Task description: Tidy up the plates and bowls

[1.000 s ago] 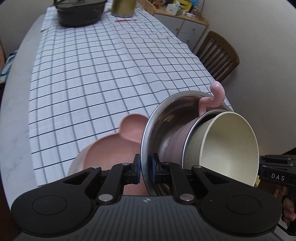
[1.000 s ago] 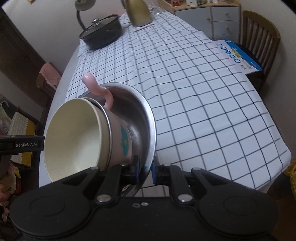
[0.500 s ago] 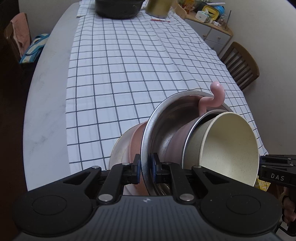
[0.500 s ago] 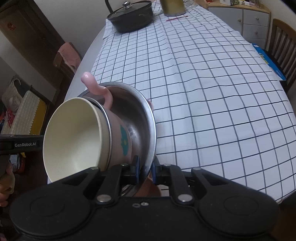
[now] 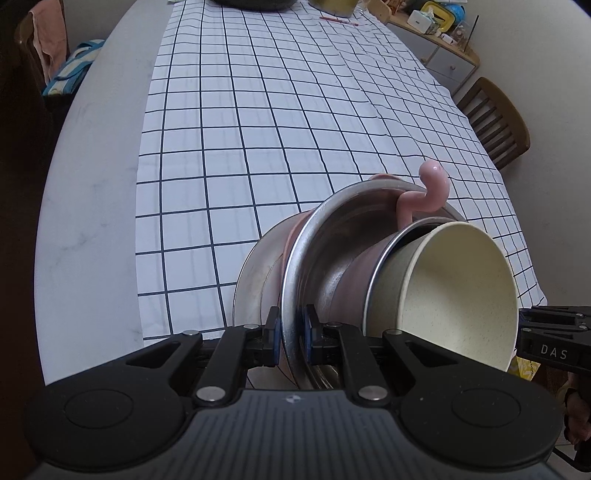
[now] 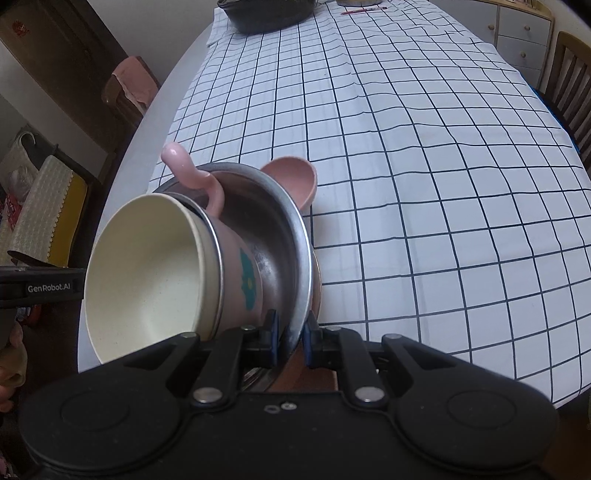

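Grippers, left [image 5: 290,341] and right [image 6: 290,339], clamp opposite rims of the round steel bowl [image 5: 325,236] above the checked tablecloth [image 5: 258,129]; tilted, its nested pink cup [image 6: 236,280] and cream bowl [image 6: 147,273] could slide out.

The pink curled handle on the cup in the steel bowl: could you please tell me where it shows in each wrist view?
Left wrist view: the pink curled handle sits right of centre, hooked over the far rim of the steel bowl.
Right wrist view: the handle sits left of centre, above the cream bowl.
Shared landmark: the red pen at the table's far end.
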The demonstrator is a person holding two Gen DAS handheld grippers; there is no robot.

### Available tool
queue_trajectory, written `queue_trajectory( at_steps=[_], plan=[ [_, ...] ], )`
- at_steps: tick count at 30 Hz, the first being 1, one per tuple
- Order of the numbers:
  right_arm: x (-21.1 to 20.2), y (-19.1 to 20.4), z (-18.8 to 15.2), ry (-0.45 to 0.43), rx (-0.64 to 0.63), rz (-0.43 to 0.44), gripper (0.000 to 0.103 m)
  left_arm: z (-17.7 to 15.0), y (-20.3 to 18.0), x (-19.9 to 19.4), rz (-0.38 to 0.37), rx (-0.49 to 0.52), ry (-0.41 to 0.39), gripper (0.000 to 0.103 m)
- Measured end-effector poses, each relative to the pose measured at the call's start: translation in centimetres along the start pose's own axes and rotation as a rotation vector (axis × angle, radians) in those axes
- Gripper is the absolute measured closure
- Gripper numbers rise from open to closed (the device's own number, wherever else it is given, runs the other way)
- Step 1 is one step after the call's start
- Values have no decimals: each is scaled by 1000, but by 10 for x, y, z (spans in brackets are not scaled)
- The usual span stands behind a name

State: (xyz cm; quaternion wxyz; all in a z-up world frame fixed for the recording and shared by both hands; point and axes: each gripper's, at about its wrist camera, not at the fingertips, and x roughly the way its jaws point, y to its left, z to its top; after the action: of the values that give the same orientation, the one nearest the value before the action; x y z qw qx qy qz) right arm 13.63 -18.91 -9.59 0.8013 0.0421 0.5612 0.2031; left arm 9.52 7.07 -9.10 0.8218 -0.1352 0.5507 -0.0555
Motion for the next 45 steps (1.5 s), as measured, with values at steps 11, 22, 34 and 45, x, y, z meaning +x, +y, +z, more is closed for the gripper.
queue_trajectory(
  at_steps=[11, 22, 34, 45],
  plan=[
    [13, 0, 1, 20, -12, -34, 89, 2, 3, 17, -4, -9, 17, 92],
    [19, 0, 3, 26, -27, -37, 89, 2, 6, 21, -3, -25, 10, 92],
    [20, 0, 3, 15, -28, -44, 86, 4, 4, 20, 7, -22, -9, 92],
    [8, -2, 4, -35, -18, -40, 71, 3, 1, 18, 33, -1, -35, 92]
  ],
)
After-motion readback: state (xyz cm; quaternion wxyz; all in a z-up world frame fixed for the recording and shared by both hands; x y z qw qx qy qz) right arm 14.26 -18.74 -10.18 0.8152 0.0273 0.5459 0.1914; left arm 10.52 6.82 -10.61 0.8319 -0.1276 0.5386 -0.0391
